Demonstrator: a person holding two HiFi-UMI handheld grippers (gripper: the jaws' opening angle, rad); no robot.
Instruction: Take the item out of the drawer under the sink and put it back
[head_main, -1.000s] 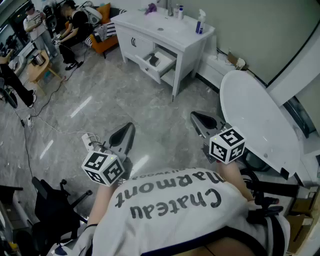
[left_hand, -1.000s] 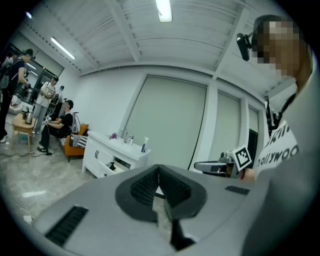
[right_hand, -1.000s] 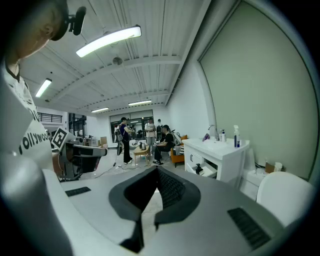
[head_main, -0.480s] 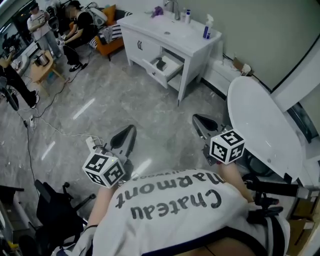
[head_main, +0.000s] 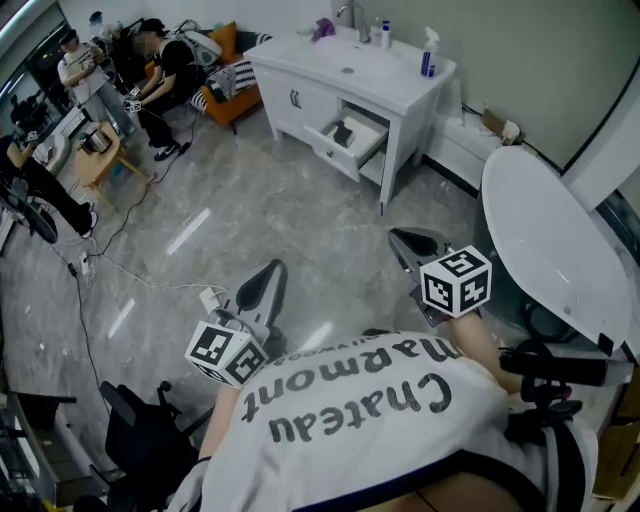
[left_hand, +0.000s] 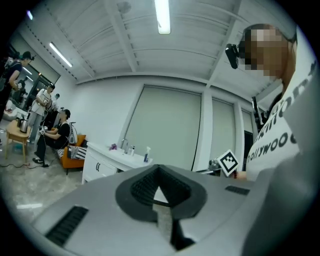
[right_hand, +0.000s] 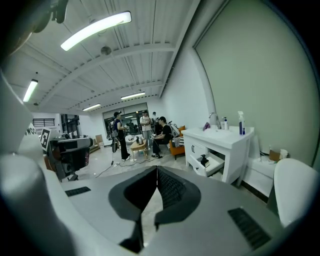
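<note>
An open workroom with a mock bathroom corner. White sink cabinet (head_main: 300, 100) far off; people (head_main: 170, 70) gathered far left.

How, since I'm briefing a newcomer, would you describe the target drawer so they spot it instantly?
Find the white sink vanity against the far wall. Below its countertop, right of the closed double doors, is the drawer. It stands pulled out with a dark item inside, unlike the shut doors beside it.

Far ahead against the wall: sink cabinet (head_main: 350, 85), drawer (head_main: 352, 140) pulled out below its top, item (head_main: 342, 134) inside, perhaps lying flat. On the top's right end, spray bottle (head_main: 428, 55). To the right and nearer, bathtub (head_main: 550, 240). At far left, people (head_main: 165, 70). Nearest, left gripper (head_main: 274, 269) and right gripper (head_main: 398, 237) side by side, well apart from the cabinet.
</note>
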